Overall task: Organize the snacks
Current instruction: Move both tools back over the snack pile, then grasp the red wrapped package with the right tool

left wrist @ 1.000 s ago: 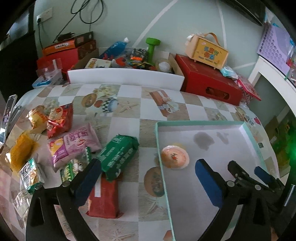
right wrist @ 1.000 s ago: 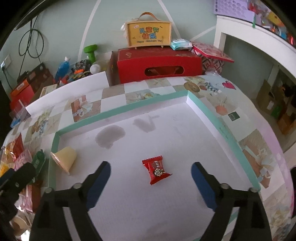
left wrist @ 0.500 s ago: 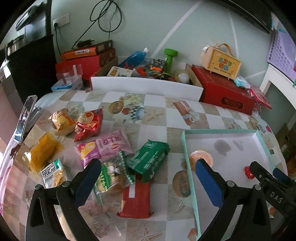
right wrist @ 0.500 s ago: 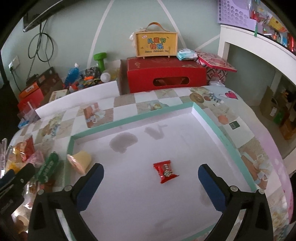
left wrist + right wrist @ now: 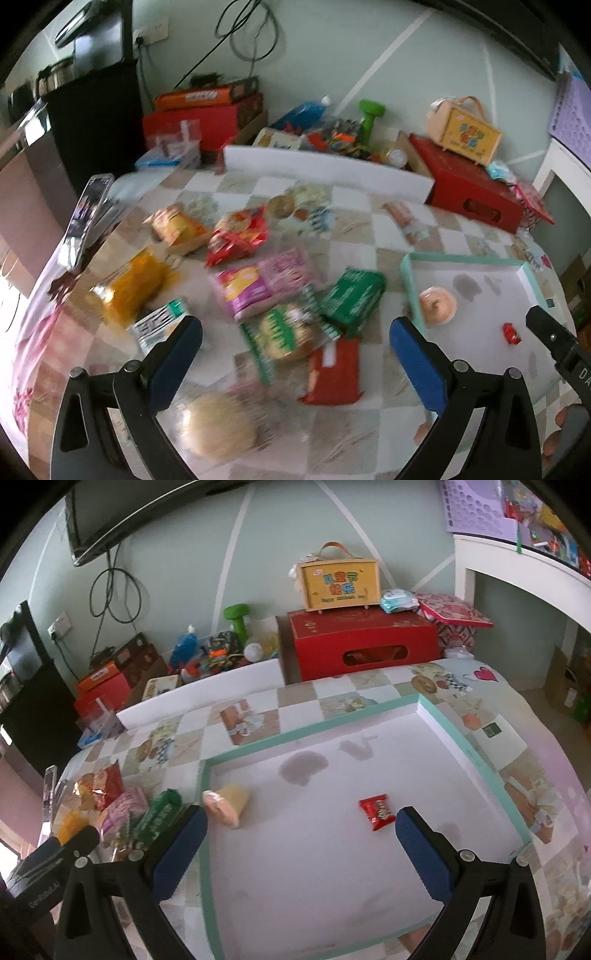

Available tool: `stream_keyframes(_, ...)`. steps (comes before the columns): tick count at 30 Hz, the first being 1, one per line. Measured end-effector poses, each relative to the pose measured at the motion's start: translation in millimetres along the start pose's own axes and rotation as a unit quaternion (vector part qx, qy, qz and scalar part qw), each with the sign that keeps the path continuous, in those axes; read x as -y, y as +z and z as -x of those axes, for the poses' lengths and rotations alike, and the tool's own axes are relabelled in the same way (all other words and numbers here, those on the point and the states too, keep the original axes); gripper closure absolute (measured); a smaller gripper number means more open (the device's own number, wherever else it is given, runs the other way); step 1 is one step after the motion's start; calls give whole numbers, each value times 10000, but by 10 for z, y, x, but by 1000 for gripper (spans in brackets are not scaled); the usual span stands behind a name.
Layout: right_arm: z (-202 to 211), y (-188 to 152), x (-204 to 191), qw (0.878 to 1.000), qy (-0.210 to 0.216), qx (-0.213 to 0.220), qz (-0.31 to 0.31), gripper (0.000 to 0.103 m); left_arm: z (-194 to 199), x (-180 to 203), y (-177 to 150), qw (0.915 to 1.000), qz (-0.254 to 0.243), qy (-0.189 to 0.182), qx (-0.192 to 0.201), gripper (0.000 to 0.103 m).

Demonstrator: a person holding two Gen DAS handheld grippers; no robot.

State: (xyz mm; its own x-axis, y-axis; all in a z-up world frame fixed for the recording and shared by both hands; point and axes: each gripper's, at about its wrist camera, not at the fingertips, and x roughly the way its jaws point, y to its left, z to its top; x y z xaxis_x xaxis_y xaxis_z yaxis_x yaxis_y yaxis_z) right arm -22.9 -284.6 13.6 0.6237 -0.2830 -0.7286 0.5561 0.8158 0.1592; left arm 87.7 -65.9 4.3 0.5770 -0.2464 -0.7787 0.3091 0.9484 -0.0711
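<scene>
The teal-rimmed tray [image 5: 476,760] holds two snacks: one jelly cup [image 5: 227,804], light and rigid, and one small red candy [image 5: 378,811]. Roughly nine soft, crinkly packets (blur hides some) lie on the bench [image 5: 354,432]; pinch the green packet [image 5: 352,297] across its middle. Both left hand-held gripper [image 5: 293,341] and right hand-held gripper [image 5: 301,830] gape empty.

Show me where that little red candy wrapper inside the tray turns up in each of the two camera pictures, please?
Left wrist view: the small red candy lies at the far right, in the tray's near right part, beside the other gripper's black tip.
Right wrist view: it lies right of centre on the tray floor, just left of the right blue pad.
Shared landmark: the jelly cup near the left rim of the teal-edged tray.
</scene>
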Motion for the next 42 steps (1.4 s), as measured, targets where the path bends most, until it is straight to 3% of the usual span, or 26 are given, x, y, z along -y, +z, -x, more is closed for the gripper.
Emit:
stream_keyframes(14,-31,-197,-631,9956,820,-246,391,0,34,-845,-35,9964,648,393,-388,2)
stream_keyframes(31,-297,-539,-1291,9843,1086,-764,1160,0,-97,-1200,-87,9929,981,-95,-667,2)
stream_keyframes(38,-399,-682,-1492,9766,1138,-914,1578,13,-144,-1164,-145,9915,993,-233,-805,2)
stream_keyframes(42,-521,-731,-1524,9746,1123,-1054,1626,26,-190,-1124,-190,9904,996,-295,-911,2)
